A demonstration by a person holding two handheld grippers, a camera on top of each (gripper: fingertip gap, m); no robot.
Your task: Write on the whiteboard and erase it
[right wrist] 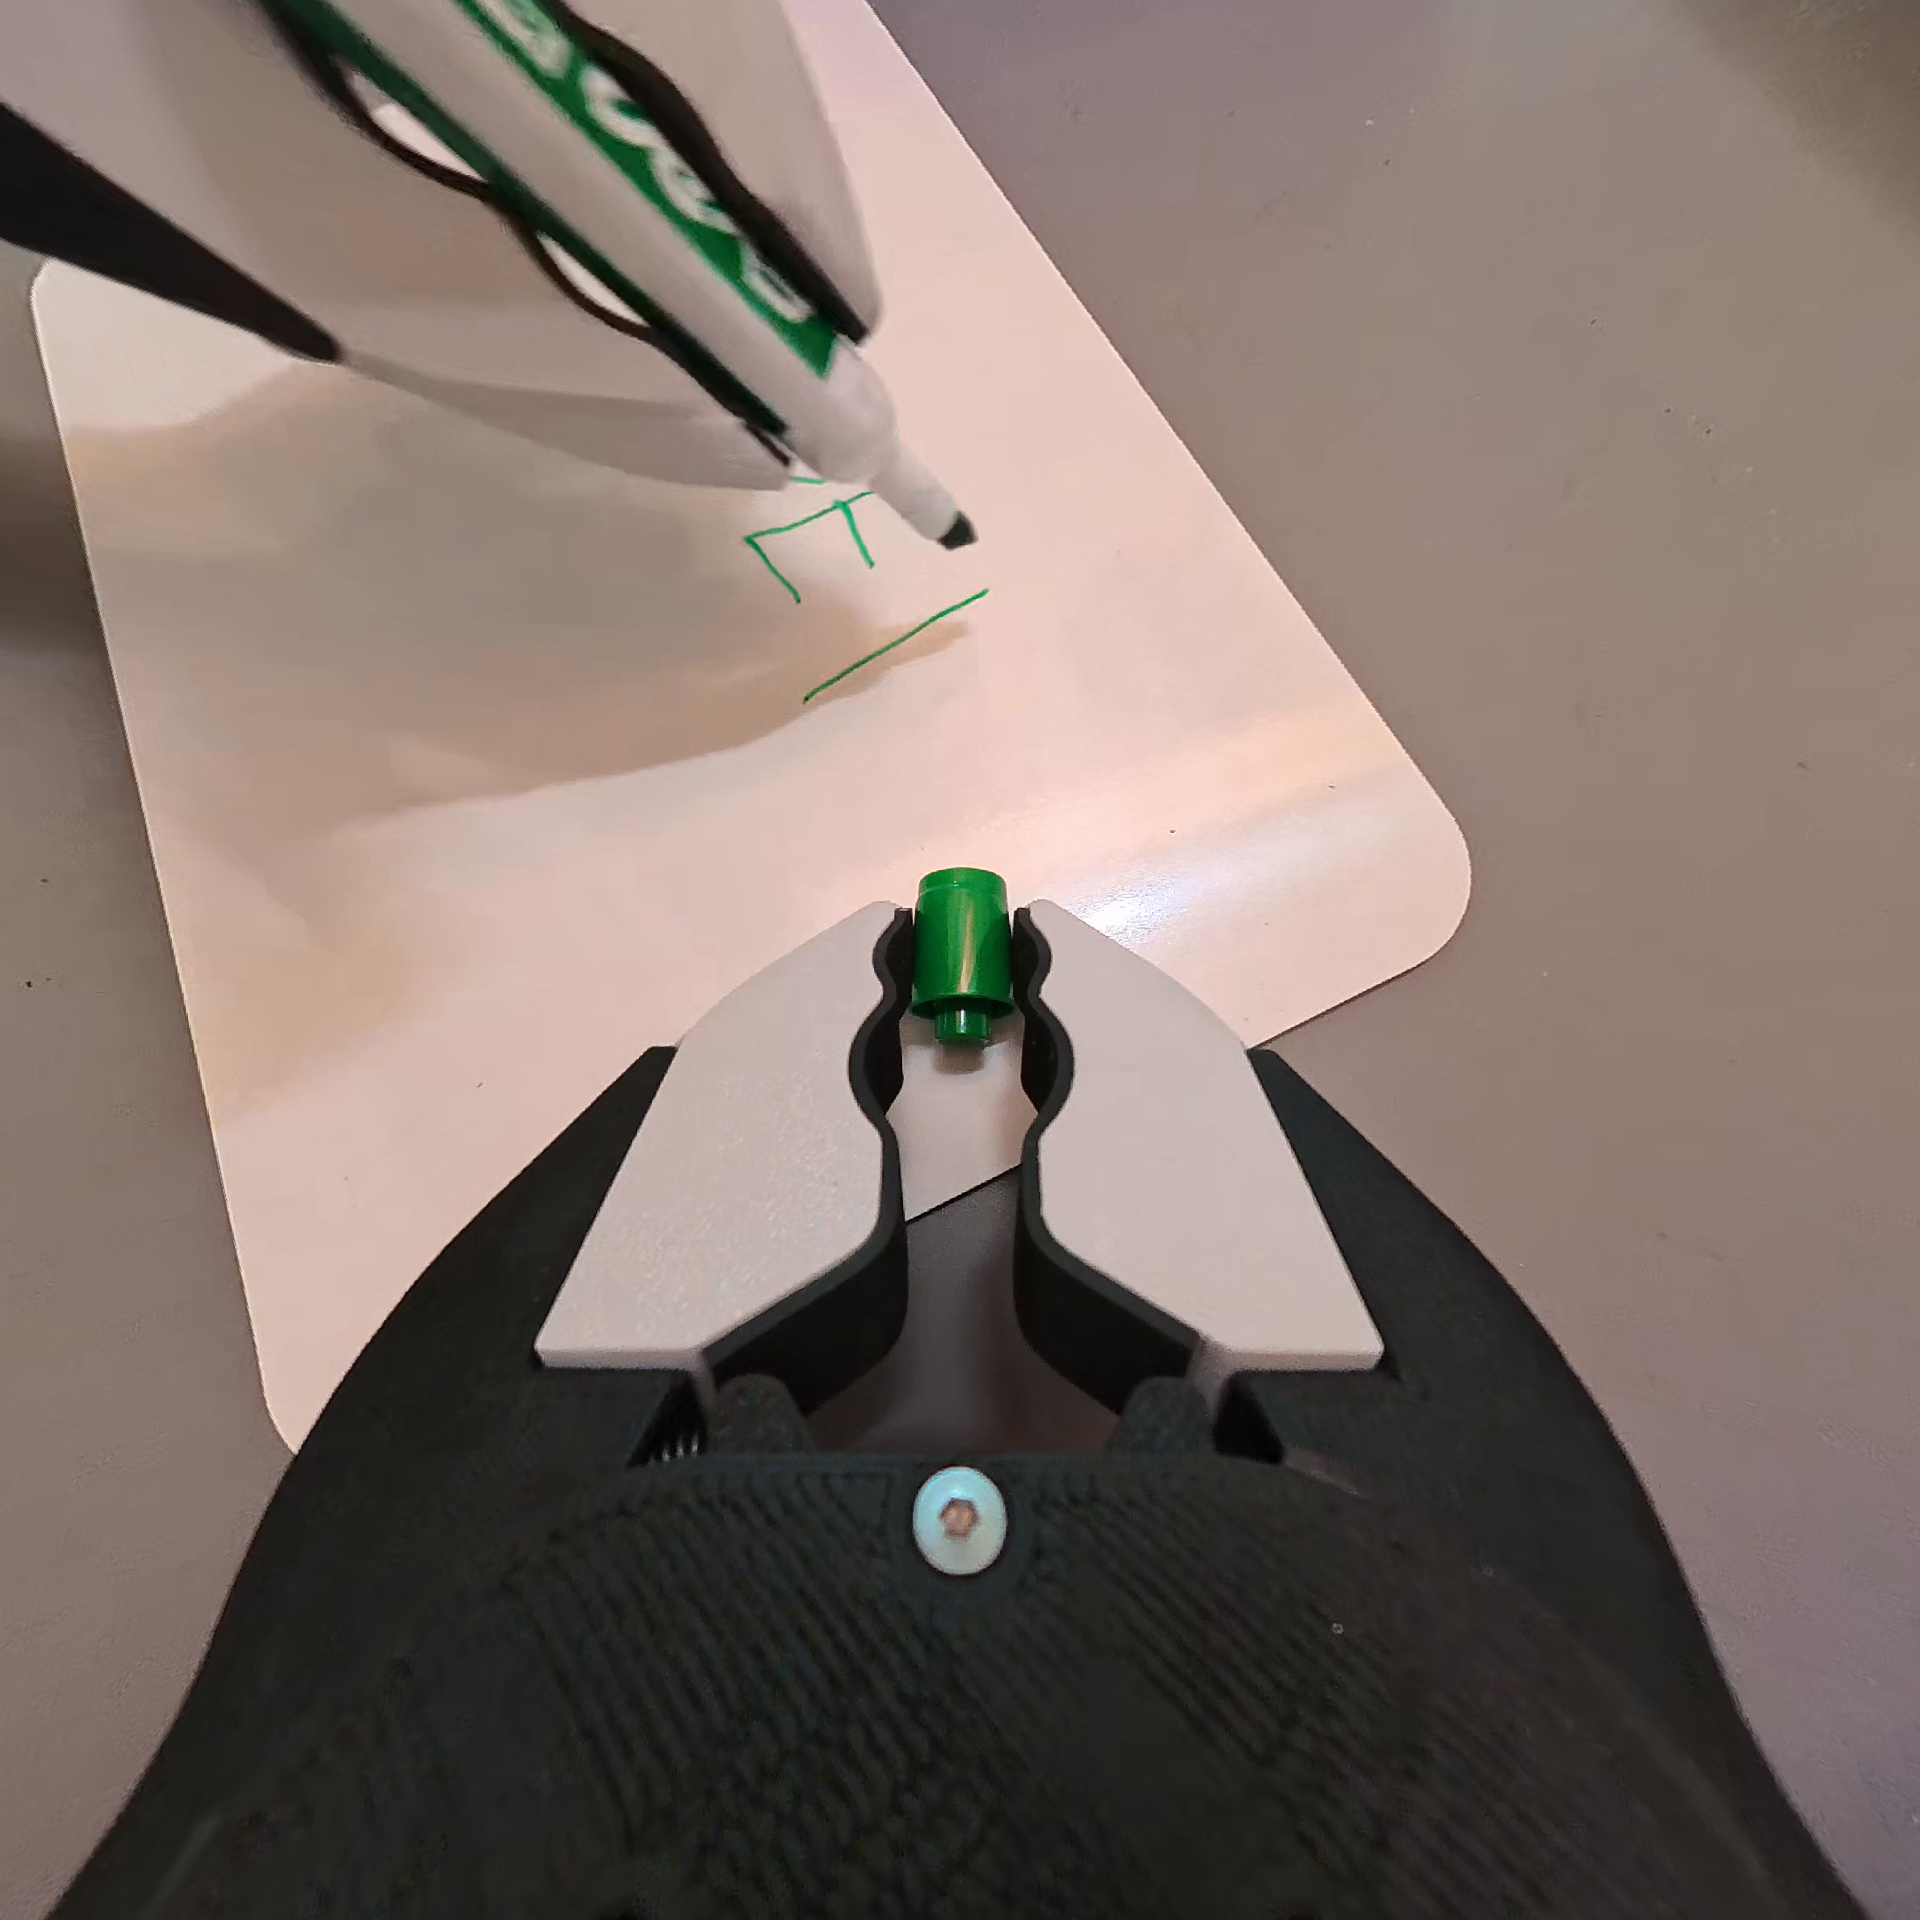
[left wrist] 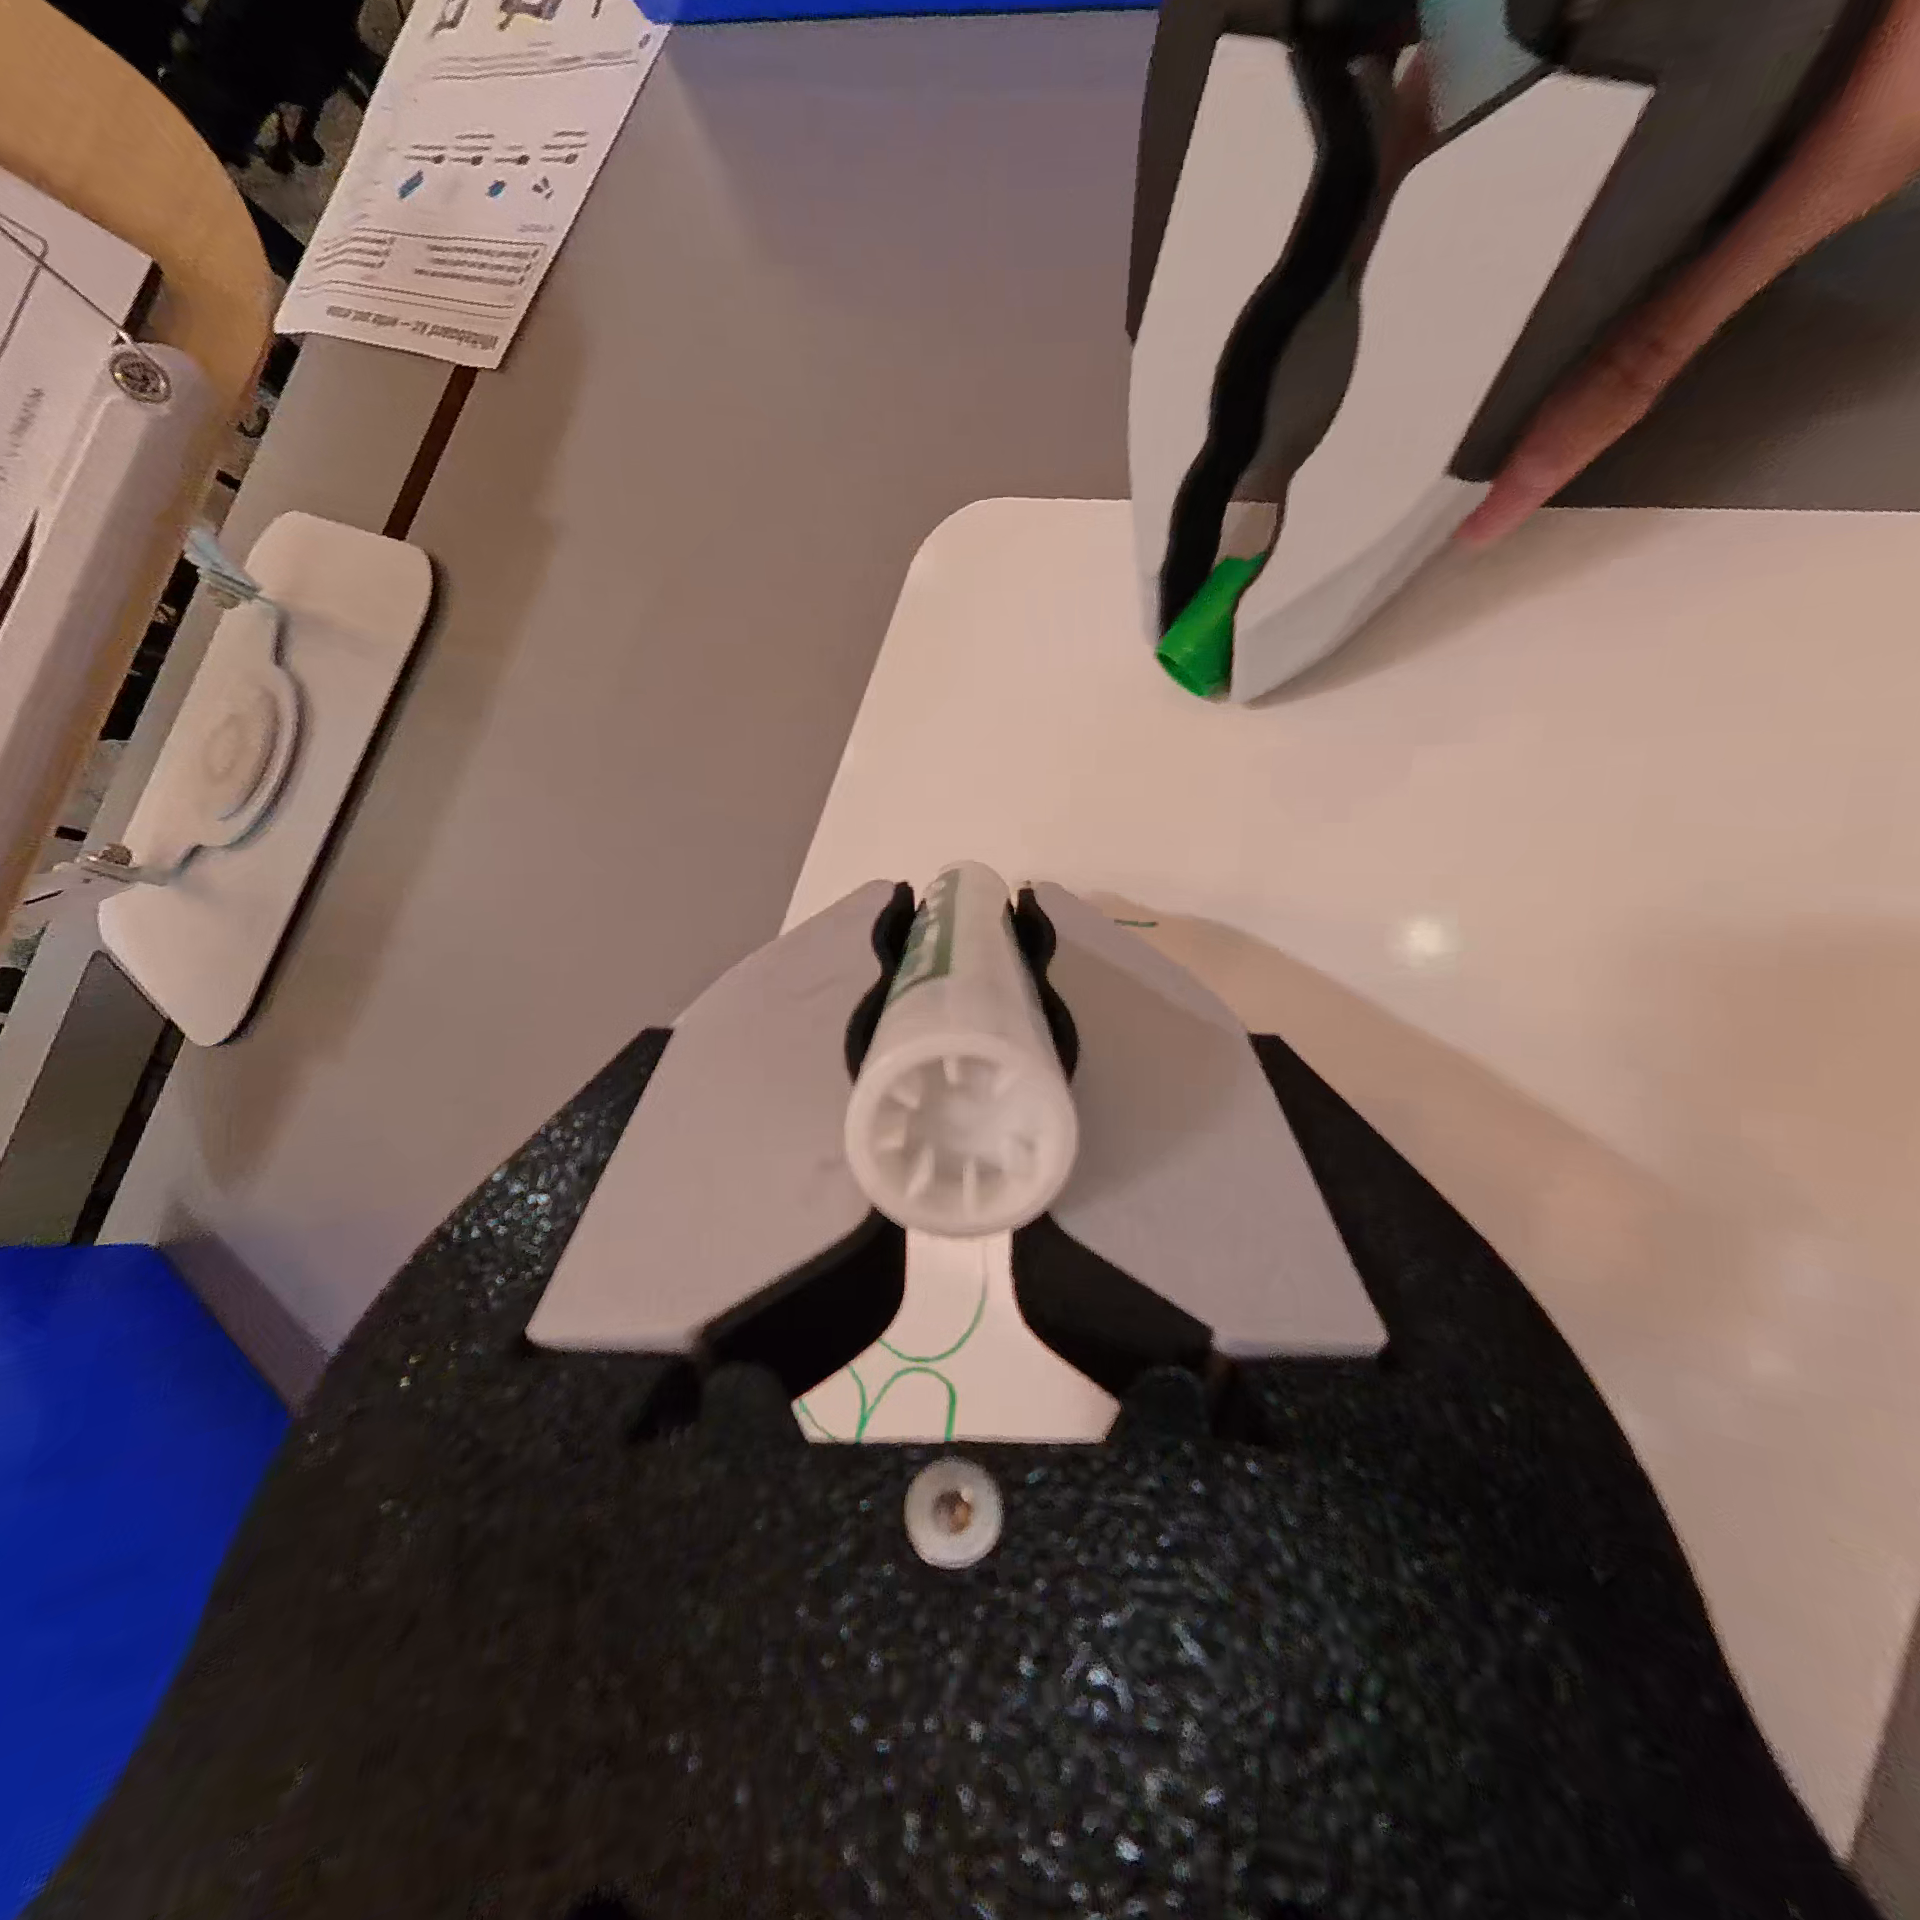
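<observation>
Left gripper [left wrist: 961, 904] pinches marker [right wrist: 665, 260] over whiteboard [right wrist: 416, 831] green strokes [right wrist: 831, 551]; right gripper [right wrist: 961, 925] pinches green cap [right wrist: 961, 956].

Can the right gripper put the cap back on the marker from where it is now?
Probably yes. The right gripper holds the green cap over the whiteboard, and nothing lies between it and the marker tip, held by the left gripper.
</observation>
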